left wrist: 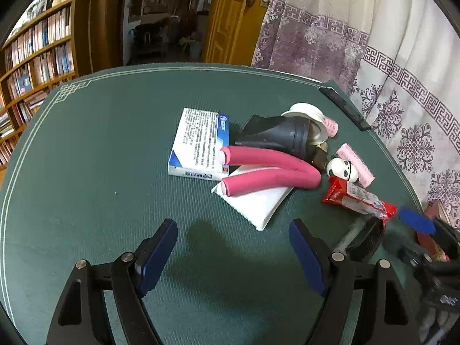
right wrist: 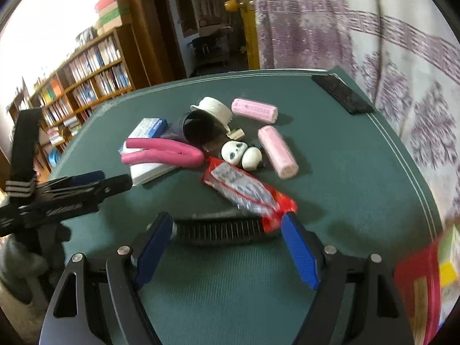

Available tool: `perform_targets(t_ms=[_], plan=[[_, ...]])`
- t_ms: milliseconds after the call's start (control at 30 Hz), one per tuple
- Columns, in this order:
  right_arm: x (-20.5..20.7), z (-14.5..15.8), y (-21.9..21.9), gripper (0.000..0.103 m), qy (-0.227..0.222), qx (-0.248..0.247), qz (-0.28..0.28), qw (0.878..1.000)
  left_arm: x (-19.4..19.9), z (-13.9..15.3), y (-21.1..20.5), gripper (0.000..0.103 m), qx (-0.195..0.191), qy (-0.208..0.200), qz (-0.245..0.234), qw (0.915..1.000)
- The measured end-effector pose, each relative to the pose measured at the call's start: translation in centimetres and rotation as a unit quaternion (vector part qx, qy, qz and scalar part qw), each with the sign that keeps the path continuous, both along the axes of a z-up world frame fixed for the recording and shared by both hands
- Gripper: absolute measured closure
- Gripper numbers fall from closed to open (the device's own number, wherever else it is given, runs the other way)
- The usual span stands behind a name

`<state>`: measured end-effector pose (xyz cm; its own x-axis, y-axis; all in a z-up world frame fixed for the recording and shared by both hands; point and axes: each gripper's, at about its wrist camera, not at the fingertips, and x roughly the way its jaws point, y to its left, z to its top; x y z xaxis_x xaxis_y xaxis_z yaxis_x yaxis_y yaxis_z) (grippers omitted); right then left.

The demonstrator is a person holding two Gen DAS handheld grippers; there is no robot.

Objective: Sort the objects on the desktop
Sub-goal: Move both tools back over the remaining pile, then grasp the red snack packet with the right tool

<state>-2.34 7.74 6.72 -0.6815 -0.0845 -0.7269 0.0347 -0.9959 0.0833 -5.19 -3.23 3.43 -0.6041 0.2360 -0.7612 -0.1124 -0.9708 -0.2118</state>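
A pile of objects lies on the green table mat (left wrist: 100, 158): a blue-white box (left wrist: 198, 142), a bent pink foam roller (left wrist: 270, 172), a white pad (left wrist: 256, 204), a black funnel-like piece (left wrist: 281, 136), a panda figure (left wrist: 342, 169), pink hair curlers (right wrist: 277, 151) and a red snack packet (right wrist: 247, 192). A black comb (right wrist: 218, 230) lies right in front of my right gripper (right wrist: 227, 247), which is open with the comb's ends near its fingertips. My left gripper (left wrist: 233, 256) is open and empty, short of the white pad; it also shows in the right wrist view (right wrist: 95, 181).
A black flat bar (right wrist: 342, 93) lies at the table's far right corner. A patterned curtain (left wrist: 388, 66) hangs to the right. A bookshelf (left wrist: 37, 57) stands at the left behind the table. A red box (right wrist: 422, 290) sits at the near right edge.
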Motion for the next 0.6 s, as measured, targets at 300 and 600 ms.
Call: perform_targets(t_ms=[300,600], plan=[[-5.4,-2.7,1.0,0.026,-0.035,0.025,-0.006,0.999,0.2,-0.2,-0.1,0.022,0.005,-0.002,0.003,1.0],[-2.7,-1.9,2.0,0.064,-0.039,-0.029,0.001,0.999,0.8,0.2,1.4,0.022,-0.006,0.004,-0.011,0.9999]])
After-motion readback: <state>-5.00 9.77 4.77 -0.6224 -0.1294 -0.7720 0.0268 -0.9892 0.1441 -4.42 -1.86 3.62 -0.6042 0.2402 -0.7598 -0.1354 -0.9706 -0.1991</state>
